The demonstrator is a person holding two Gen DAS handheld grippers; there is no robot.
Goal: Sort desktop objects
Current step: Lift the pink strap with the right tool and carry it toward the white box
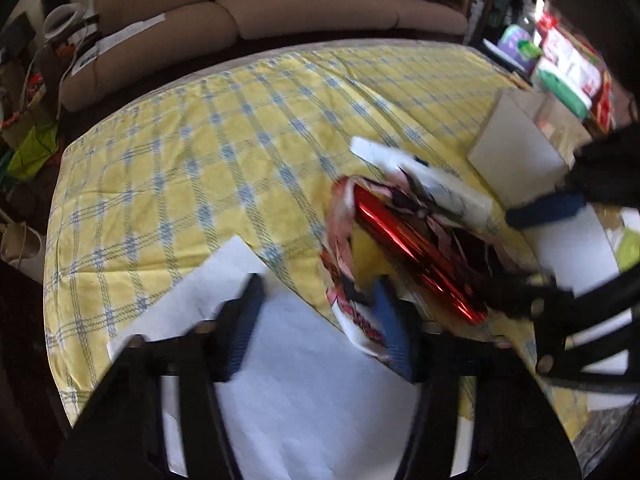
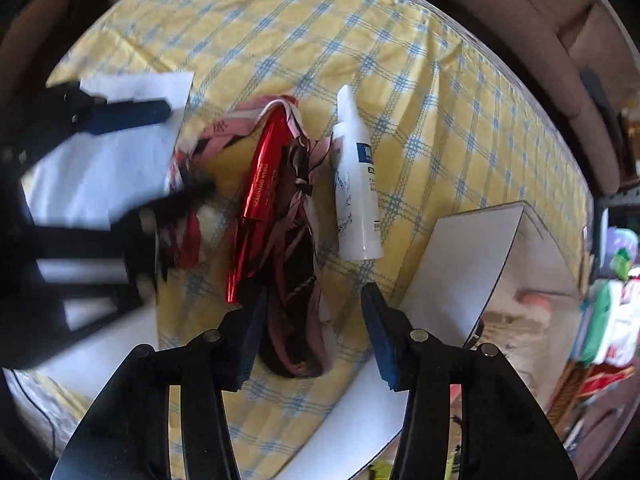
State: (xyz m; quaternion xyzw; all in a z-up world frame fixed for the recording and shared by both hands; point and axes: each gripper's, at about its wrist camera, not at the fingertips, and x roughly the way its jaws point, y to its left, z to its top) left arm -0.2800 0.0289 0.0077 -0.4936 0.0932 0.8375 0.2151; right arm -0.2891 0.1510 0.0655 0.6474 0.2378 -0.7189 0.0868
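Observation:
A pink, black and white scarf [image 2: 298,312] lies bunched on the yellow checked tablecloth [image 2: 420,80], wrapped around a shiny red tube [image 2: 260,188]. A white bottle [image 2: 356,184] lies just right of them. My right gripper [image 2: 316,336] points down over the scarf's near end, open, with the pads clear of the cloth. In the left wrist view the scarf [image 1: 340,276] drapes against the right finger of my left gripper [image 1: 318,320], whose fingers stand apart over white paper [image 1: 300,392]. The red tube [image 1: 408,248] and the bottle [image 1: 424,188] lie beyond it.
A white box [image 1: 520,148] stands at the table's right side, with another paper sheet [image 2: 352,420] before it. A beige sofa [image 1: 280,12] runs behind the table. Cluttered shelves and bags [image 1: 568,68] fill the far right. Checked cloth stretches to the left.

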